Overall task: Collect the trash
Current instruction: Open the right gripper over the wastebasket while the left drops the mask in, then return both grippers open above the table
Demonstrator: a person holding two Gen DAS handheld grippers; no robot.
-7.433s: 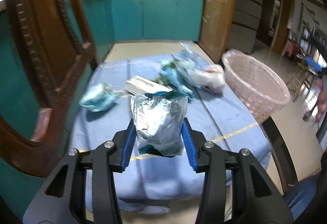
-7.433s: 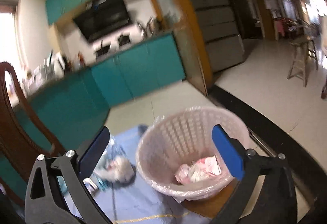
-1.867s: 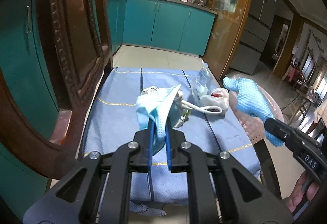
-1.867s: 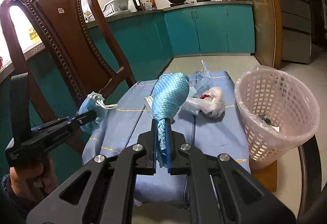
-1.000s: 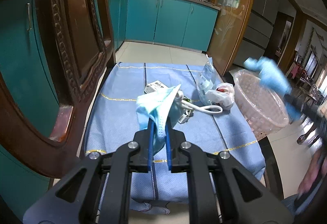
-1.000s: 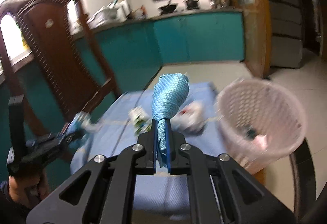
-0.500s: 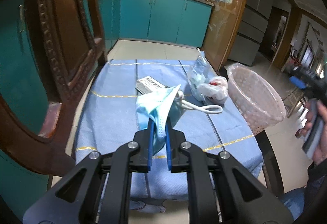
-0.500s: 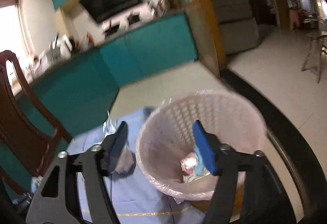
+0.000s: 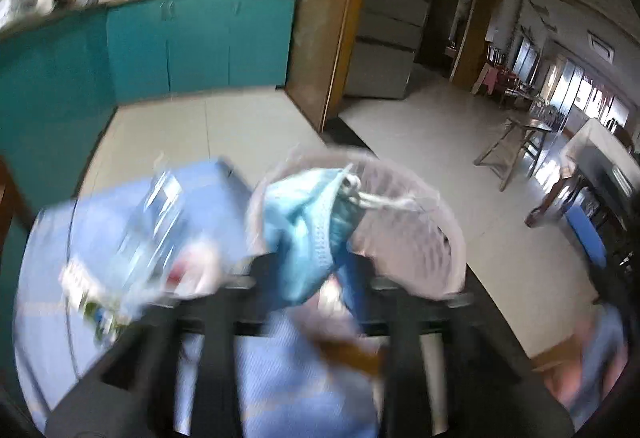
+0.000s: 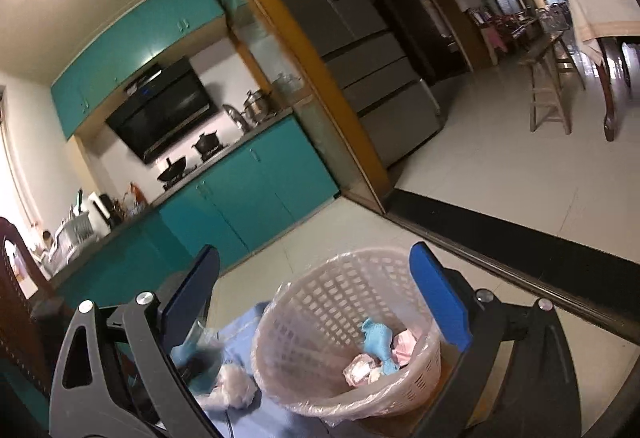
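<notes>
The pale blue face mask [image 9: 304,214] hangs between the jaws of my left gripper [image 9: 310,274], which are opening, right in front of the pink basket [image 9: 448,214]; this view is blurred by motion. The mask's white loop [image 9: 384,200] trails over the basket's mouth. My right gripper [image 10: 314,258] stands wide, still opening, with nothing between its blue pads, above the basket [image 10: 320,290]. The blue cloth [image 10: 376,338] lies inside with pink wrappers [image 10: 360,366].
On the blue tablecloth [image 9: 280,378] left of the basket lie a white plastic bag [image 9: 192,266], a clear wrapper [image 9: 156,214] and a small printed pack [image 9: 76,274]. A dark wooden chair [image 10: 16,298] stands at the left. Tiled floor lies beyond the table.
My left gripper swung right from the table's middle to the basket, and its jaws parted around the mask. My right gripper let the blue cloth drop into the basket and opened wider.
</notes>
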